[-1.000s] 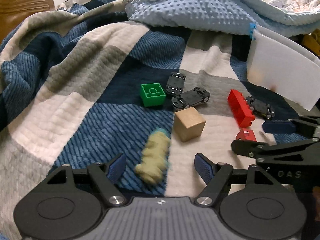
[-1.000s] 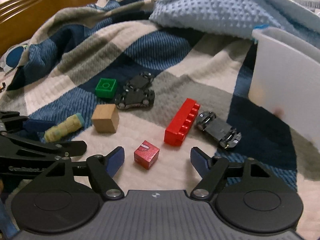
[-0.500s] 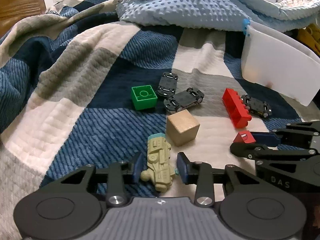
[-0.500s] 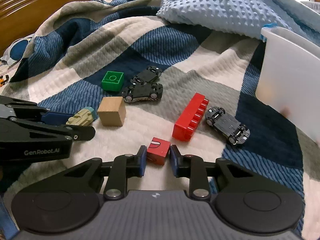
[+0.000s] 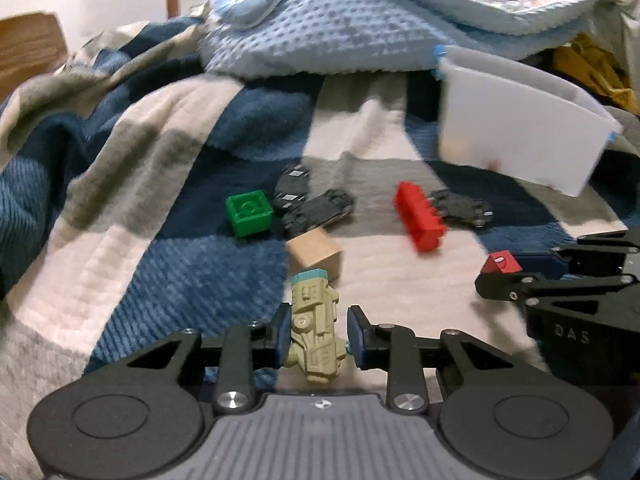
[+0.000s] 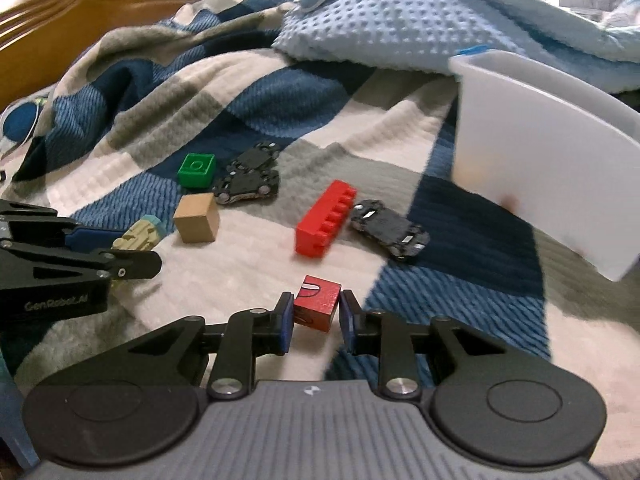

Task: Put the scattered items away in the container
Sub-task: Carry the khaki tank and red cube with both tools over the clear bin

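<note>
My left gripper (image 5: 315,334) is shut on a beige toy vehicle with a teal end (image 5: 314,328) and holds it above the quilt. My right gripper (image 6: 314,316) is shut on a small red cube (image 6: 318,307), also lifted. The white container (image 6: 552,156) stands at the right, in the left wrist view (image 5: 516,128) too. On the quilt lie a green brick (image 5: 249,213), a wooden cube (image 5: 316,252), a long red brick (image 6: 326,218), two black toy cars together (image 6: 248,182) and a third black car (image 6: 390,230).
A light blue dotted blanket (image 6: 384,20) is heaped behind the container. The checked blue, white and grey quilt (image 6: 256,92) covers the bed and folds up at the left. A wooden headboard (image 6: 80,4) stands at the far left.
Both grippers closed from open: the left on the beige toy vehicle, the right on the red cube. Both then lifted their items off the quilt.
</note>
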`<state>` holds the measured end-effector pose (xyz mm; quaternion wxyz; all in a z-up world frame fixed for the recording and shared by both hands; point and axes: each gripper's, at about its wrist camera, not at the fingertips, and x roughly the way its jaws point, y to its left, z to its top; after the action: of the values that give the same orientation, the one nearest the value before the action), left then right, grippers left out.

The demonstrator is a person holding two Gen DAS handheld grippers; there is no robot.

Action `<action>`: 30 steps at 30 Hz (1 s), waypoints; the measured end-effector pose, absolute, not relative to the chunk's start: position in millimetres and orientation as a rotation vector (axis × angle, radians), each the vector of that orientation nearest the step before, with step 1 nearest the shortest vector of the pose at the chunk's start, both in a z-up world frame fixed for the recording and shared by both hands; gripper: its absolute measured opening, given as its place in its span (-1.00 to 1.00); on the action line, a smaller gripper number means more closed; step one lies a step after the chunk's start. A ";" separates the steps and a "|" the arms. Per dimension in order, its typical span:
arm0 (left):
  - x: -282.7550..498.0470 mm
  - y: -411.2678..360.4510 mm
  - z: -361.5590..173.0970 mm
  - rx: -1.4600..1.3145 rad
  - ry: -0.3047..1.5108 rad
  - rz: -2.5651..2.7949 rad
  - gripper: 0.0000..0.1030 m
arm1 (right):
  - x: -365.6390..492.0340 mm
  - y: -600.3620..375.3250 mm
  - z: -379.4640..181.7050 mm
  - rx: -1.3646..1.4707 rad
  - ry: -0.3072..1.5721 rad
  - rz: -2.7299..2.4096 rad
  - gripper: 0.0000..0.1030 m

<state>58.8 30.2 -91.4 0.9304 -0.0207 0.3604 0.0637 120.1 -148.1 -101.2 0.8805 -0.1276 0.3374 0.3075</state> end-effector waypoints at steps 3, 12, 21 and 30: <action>56.9 14.9 -79.8 -0.011 0.726 0.094 -0.36 | 119.1 -159.3 -95.4 -0.249 0.709 0.609 -0.47; 59.3 -29.9 -55.2 0.022 0.700 0.007 -0.36 | 117.0 -202.5 -75.4 -0.203 0.708 0.478 -0.47; 78.2 -68.9 -31.6 0.072 0.666 -0.062 -0.36 | 125.3 -241.5 -54.8 -0.178 0.677 0.402 -0.47; 100.8 -100.3 -6.0 0.126 0.619 -0.126 -0.36 | 132.4 -264.3 -33.5 -0.183 0.624 0.358 -0.48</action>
<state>100.8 -100.3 -6.0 0.9486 0.0622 0.3040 -0.0617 132.4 -264.3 -33.5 0.9319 -0.0896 0.3048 0.1748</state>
